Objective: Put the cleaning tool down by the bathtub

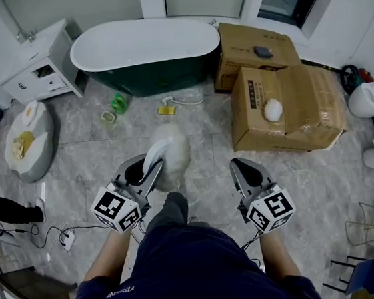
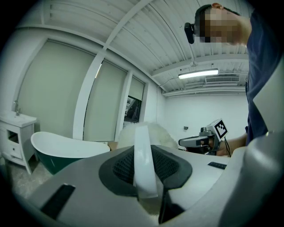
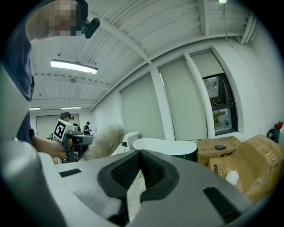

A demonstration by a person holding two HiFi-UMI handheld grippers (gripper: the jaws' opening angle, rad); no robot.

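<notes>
Fluffy white cleaning tool (image 1: 172,150), mid-frame, is pinched by its flat handle in the left claw (image 1: 147,170); the right claw (image 1: 244,171) is closed, empty.

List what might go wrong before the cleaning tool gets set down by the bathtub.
1. The left gripper pinches only the thin white handle of the tool, whose fluffy head sticks out ahead; it may twist or slip from the jaws.
2. A green item and a yellow item lie on the floor before the bathtub; the tool could land on them, or a foot could catch them.
</notes>
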